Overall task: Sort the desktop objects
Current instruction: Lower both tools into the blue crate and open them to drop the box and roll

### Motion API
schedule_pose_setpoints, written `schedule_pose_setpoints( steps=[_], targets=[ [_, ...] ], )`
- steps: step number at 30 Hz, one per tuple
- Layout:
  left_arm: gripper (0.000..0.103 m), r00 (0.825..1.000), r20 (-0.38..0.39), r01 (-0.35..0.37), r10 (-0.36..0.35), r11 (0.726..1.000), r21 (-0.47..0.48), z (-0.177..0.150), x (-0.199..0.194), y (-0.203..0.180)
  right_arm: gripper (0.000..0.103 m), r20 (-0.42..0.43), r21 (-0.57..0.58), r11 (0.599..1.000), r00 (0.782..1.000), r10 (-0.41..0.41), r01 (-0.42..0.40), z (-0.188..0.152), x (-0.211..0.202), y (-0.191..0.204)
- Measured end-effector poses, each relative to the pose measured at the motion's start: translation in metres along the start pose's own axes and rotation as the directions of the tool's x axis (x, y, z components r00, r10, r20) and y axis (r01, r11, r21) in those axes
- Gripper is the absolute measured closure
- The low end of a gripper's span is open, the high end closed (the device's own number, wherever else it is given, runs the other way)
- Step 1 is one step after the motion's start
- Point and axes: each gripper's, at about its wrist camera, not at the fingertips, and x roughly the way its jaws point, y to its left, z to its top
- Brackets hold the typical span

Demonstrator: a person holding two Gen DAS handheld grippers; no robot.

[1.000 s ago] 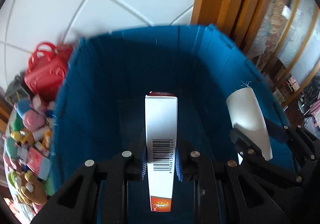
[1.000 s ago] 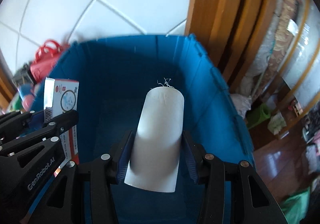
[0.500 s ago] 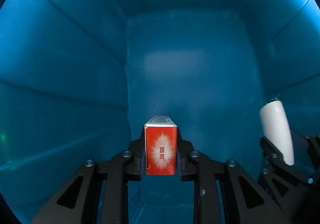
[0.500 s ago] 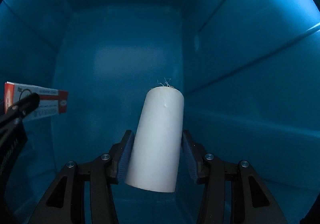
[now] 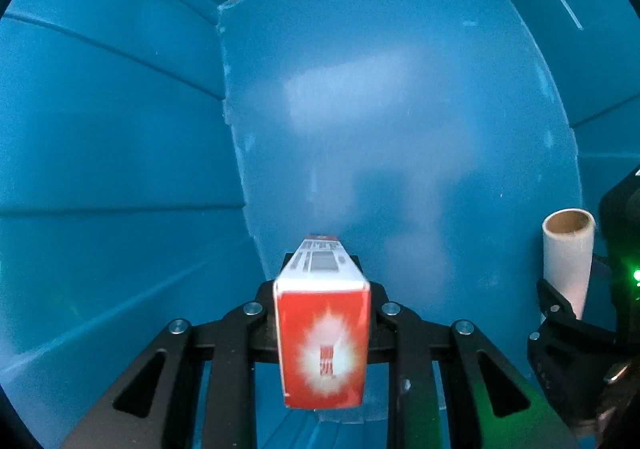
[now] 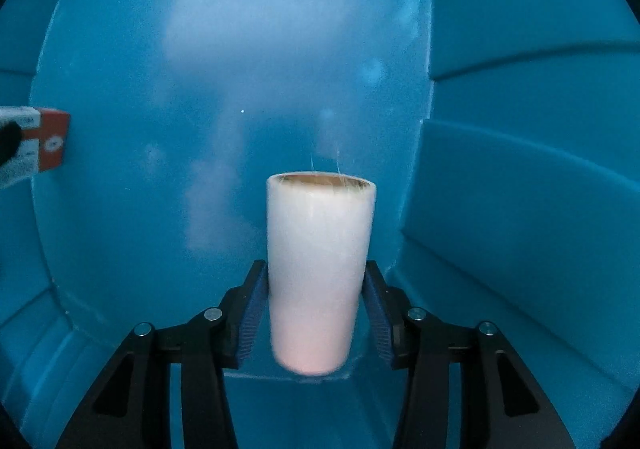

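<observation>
1. Left gripper (image 5: 322, 303) is clamped on a red-and-white carton (image 5: 322, 345), fingers pressing its two narrow sides; it looks light and crushable, so those stiffer edges suit a gentle grip.
2. Right gripper (image 6: 314, 315) pinches a white roll (image 6: 318, 269) with a cardboard core at mid-length; likely light, smooth, slippery.
3. Beyond both, the blue bin (image 6: 520, 229) surrounds them; neither item visibly rests on anything.

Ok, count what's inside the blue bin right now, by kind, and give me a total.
Red and white carton box: 1
White roll on a cardboard core: 1
Grippers, left gripper and right gripper: 2
Total: 4, all within the blue bin.
</observation>
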Motion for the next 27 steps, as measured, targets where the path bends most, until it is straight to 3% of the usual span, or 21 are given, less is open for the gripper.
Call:
schedule_pose_setpoints(
  steps=[4,7,11,17,19,23,27],
  targets=[
    [0.078,1.0,0.004,0.013,-0.013,0.999,-0.034,-0.001,0.0,0.003,0.057,-0.005,0.001,1.0,1.0,0.017,-0.017,-0.001,-0.001,0.001],
    [0.069,0.999,0.037,0.022,-0.02,0.998,-0.057,0.002,-0.01,0.004,0.054,0.014,0.0,1.0,0.999,0.031,-0.031,-0.001,-0.003,-0.007],
    [0.047,0.993,0.121,0.016,-0.007,0.997,-0.074,0.003,-0.033,0.006,0.032,0.075,0.033,0.998,0.996,0.042,-0.044,-0.001,-0.023,-0.017],
    [0.046,0.97,0.243,0.054,-0.022,0.991,-0.124,0.003,-0.078,0.023,0.026,0.175,0.058,0.997,0.983,0.048,-0.059,-0.006,-0.056,-0.029],
    [0.046,0.958,0.284,0.078,-0.037,0.988,-0.134,0.0,-0.098,0.029,0.019,0.216,0.067,0.995,0.975,0.055,-0.071,-0.013,-0.077,-0.034],
    [0.046,0.92,0.386,0.134,-0.07,0.981,-0.142,-0.011,-0.15,0.042,0.016,0.302,0.059,0.996,0.952,0.04,-0.06,-0.016,-0.144,-0.028],
    [0.046,0.859,0.497,0.22,-0.122,0.965,-0.143,-0.034,-0.205,0.064,0.008,0.424,0.059,0.994,0.904,0.063,-0.097,-0.041,-0.173,-0.023]
  ],
)
